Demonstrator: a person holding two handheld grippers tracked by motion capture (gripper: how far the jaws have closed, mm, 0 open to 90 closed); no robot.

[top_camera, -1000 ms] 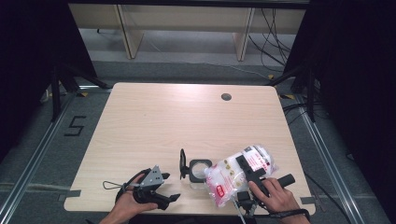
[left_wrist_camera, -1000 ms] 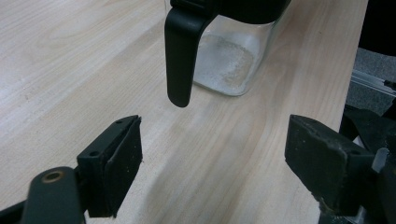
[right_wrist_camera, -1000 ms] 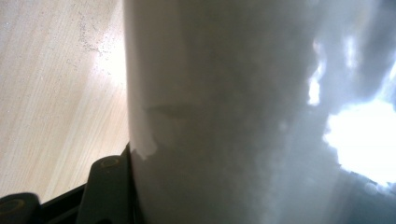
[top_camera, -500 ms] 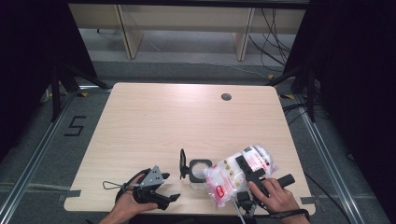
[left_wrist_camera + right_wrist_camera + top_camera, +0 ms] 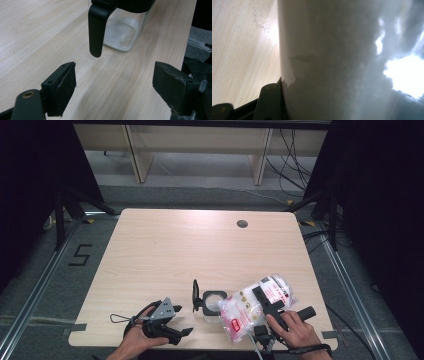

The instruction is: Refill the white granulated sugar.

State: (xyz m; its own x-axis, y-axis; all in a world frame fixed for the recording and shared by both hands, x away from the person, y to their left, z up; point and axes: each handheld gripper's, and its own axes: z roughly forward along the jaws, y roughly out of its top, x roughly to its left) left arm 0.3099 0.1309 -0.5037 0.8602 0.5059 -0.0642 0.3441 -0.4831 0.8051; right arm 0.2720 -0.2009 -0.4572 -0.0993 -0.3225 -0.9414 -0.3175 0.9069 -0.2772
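A clear square container (image 5: 212,302) (image 5: 122,32) stands near the table's front edge, its black lid (image 5: 195,295) (image 5: 96,30) swung up on the left side. A few white grains lie in its bottom. A plastic bag of white granules (image 5: 255,307) (image 5: 337,62) with a red label leans against the container's right side. My right gripper (image 5: 263,298) is shut on the bag, one black finger (image 5: 270,100) pressed to its side. My left gripper (image 5: 184,320) (image 5: 113,75) rests on the table left of the container, open, with nothing between its fingers.
The wooden table (image 5: 175,250) has a round cable hole (image 5: 242,224) at the back right. A few spilled grains (image 5: 259,22) lie on the wood beside the bag. Shelving stands behind the table, and dark stands flank it.
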